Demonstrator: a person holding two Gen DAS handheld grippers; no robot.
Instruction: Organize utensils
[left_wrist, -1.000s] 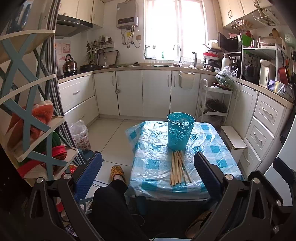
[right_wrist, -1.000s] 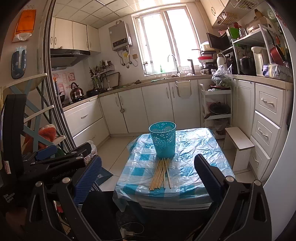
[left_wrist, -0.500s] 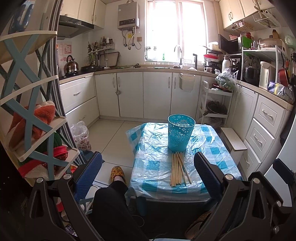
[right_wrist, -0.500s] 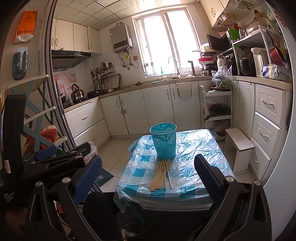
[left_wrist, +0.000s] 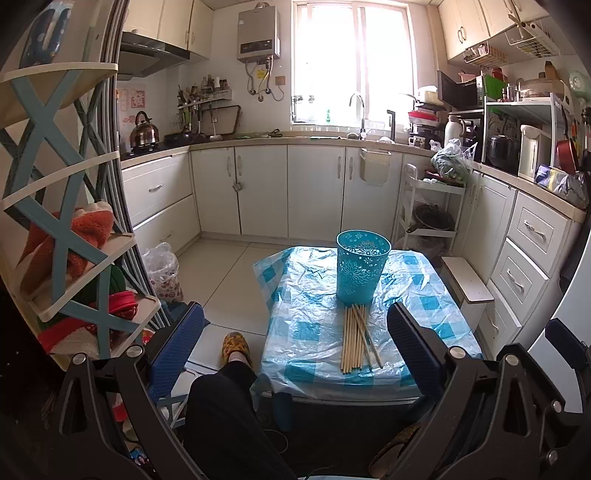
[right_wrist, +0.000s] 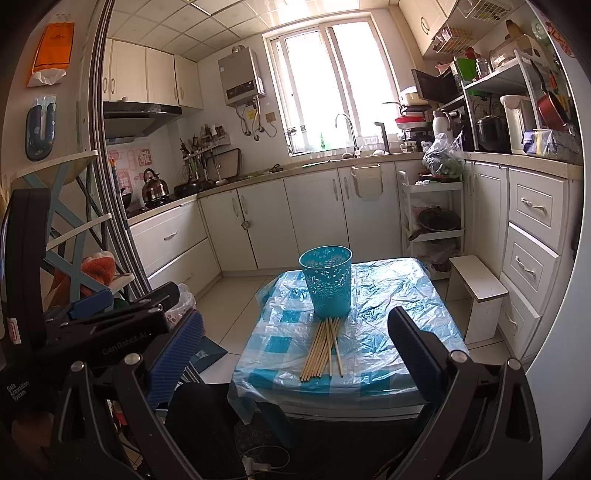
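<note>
My left gripper and right gripper both hang with jaws wide, empty, their ribbed blue pads cut off at the frame's bottom. At centre, the low desk under crinkled blue-checked plastic carries a perforated teal cup; thin wooden chopsticks lie bundled just before it. The desk's legs are hidden in shadow. A dark-clothed knee fills the lower left.

Kettle, white stool
</note>
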